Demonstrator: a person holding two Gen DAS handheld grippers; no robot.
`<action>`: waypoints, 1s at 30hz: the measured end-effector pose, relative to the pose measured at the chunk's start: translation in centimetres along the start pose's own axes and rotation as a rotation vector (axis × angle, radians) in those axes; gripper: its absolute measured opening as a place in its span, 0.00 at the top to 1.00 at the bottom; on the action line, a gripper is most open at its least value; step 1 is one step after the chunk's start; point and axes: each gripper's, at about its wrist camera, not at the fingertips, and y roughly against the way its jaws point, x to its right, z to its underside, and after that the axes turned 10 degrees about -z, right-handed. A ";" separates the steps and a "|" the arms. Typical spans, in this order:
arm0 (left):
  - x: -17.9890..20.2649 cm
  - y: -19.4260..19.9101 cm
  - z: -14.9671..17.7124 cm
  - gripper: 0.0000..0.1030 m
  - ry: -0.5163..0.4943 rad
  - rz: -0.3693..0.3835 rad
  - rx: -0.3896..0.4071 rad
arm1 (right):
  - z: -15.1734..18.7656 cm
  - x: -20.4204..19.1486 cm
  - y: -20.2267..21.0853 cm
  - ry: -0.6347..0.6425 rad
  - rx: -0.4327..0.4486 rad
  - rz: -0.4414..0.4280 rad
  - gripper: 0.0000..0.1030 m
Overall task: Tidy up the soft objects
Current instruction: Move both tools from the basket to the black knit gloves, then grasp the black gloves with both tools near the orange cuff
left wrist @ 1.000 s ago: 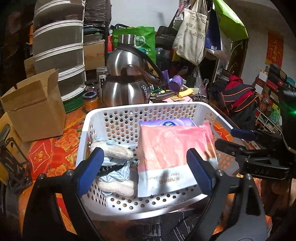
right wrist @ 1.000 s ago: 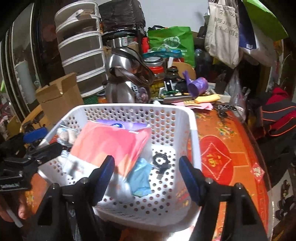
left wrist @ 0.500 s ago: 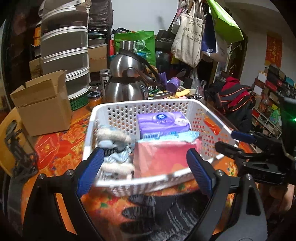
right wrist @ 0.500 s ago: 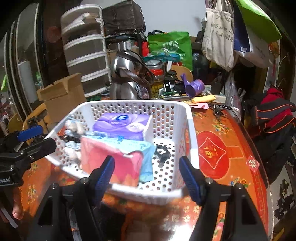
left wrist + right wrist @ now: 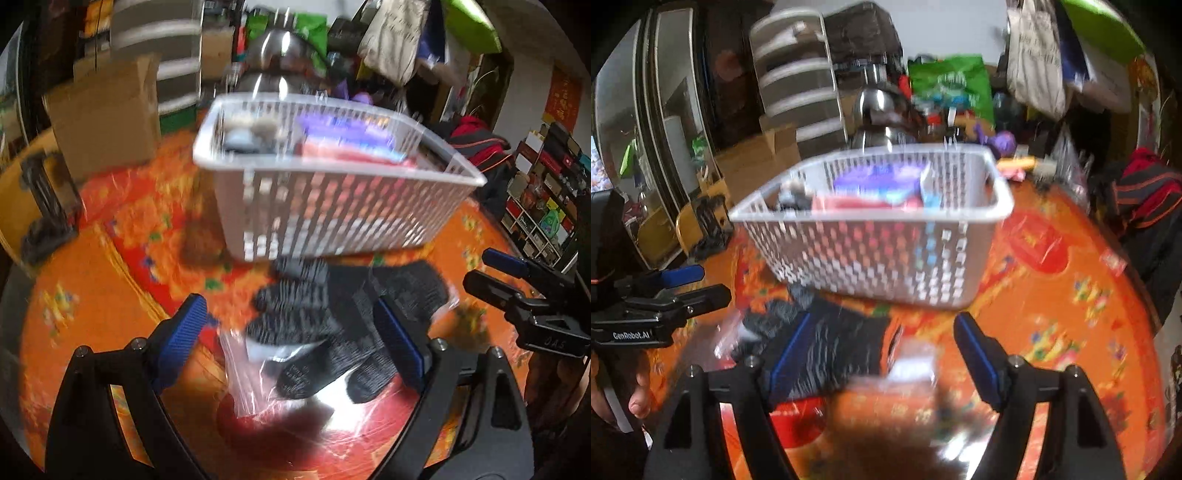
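Bare tablecloth (image 5: 1067,306) right of basket (image 5: 871,251); left side seemingly blocked by box (image 5: 107,118).

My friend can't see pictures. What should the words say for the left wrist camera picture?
A pair of dark knit gloves in a clear plastic bag lies on an orange and red tablecloth, between the open fingers of the left gripper. Behind it stands a white basket holding pink and purple packs. The picture is blurry.

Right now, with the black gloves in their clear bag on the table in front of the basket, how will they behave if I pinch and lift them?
The black gloves look knitted, so they will probably sag from a pinch. Their clear bag is glossy and crinkled, so the pads may slip on it. The bundle looks light and unlikely to roll.
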 end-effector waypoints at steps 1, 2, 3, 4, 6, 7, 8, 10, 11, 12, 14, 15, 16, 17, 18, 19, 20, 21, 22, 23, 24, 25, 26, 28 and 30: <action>-0.2 -0.7 0.5 0.12 0.006 0.003 -0.020 | 0.3 0.2 -0.7 -0.008 -0.023 0.001 0.25; -0.4 -1.7 0.8 0.12 0.016 0.009 -0.044 | 0.6 0.4 -1.5 -0.018 -0.047 0.002 0.25; -0.6 -2.5 1.2 0.12 0.028 0.015 -0.069 | 0.8 0.6 -2.0 -0.022 -0.056 0.002 0.25; -0.7 -3.4 1.5 0.12 0.035 0.025 -0.098 | 1.0 0.7 -2.3 -0.026 -0.063 0.004 0.25; -0.9 -4.5 1.8 0.12 0.048 0.048 -0.126 | 1.2 0.8 -3.0 -0.026 -0.077 0.003 0.25; -1.0 -4.9 1.9 0.12 0.051 0.047 -0.134 | 1.2 0.9 -3.2 -0.025 -0.080 0.000 0.25; -0.9 -5.2 1.9 0.12 0.049 0.047 -0.144 | 1.3 0.9 -3.5 -0.024 -0.085 0.000 0.25; -0.8 -6.1 2.0 0.13 0.051 0.059 -0.171 | 1.2 0.9 -3.9 -0.021 -0.089 -0.013 0.29; -0.5 -6.4 2.0 0.13 0.045 0.064 -0.177 | 1.2 0.8 -4.1 -0.019 -0.093 -0.026 0.34; -0.2 -6.5 2.1 0.13 0.036 0.057 -0.177 | 1.3 0.8 -4.2 -0.017 -0.097 -0.030 0.35; 0.1 -6.8 2.3 0.17 0.028 0.053 -0.184 | 1.5 0.6 -4.6 -0.004 -0.112 -0.030 0.46; 0.1 -7.0 2.3 0.20 0.030 0.055 -0.189 | 1.6 0.5 -4.8 -0.001 -0.116 -0.035 0.49; 0.1 -7.2 2.4 0.21 0.037 0.052 -0.197 | 1.6 0.4 -5.0 0.002 -0.124 -0.041 0.53; 0.1 -7.4 2.5 0.24 0.041 0.055 -0.202 | 1.7 0.3 -5.2 0.005 -0.130 -0.049 0.56; 0.3 -7.6 2.4 0.29 0.042 0.056 -0.203 | 1.8 0.2 -5.3 0.007 -0.133 -0.052 0.57; 0.3 -7.5 2.3 0.31 0.042 0.051 -0.195 | 1.9 0.1 -5.4 0.011 -0.136 -0.053 0.58; 0.4 -7.5 2.2 0.36 0.041 0.044 -0.188 | 1.9 -0.1 -5.5 0.020 -0.138 -0.048 0.58; 0.4 -7.4 2.2 0.39 0.037 0.038 -0.182 | 2.0 -0.1 -5.5 0.023 -0.136 -0.047 0.59; 0.4 -7.3 2.1 0.42 0.036 0.028 -0.175 | 2.0 -0.1 -5.5 0.026 -0.134 -0.050 0.61; 0.4 -7.2 2.1 0.49 0.033 0.022 -0.169 | 2.1 -0.1 -5.5 0.027 -0.134 -0.051 0.62; 0.5 -7.1 2.1 0.52 0.031 0.017 -0.162 | 2.1 0.0 -5.5 0.025 -0.133 -0.053 0.62; 0.4 -6.9 2.2 0.54 0.032 0.007 -0.149 | 2.2 0.0 -5.5 0.023 -0.131 -0.056 0.64; 0.3 -6.7 2.1 0.57 0.033 0.003 -0.142 | 2.2 -0.1 -5.4 0.030 -0.127 -0.054 0.65; 0.0 -6.4 2.1 0.59 0.043 0.010 -0.133 | 2.3 -0.5 -5.3 0.044 -0.119 -0.047 0.67; -0.2 -6.2 2.1 0.66 0.043 0.011 -0.123 | 2.5 -1.0 -5.3 0.065 -0.113 -0.030 0.68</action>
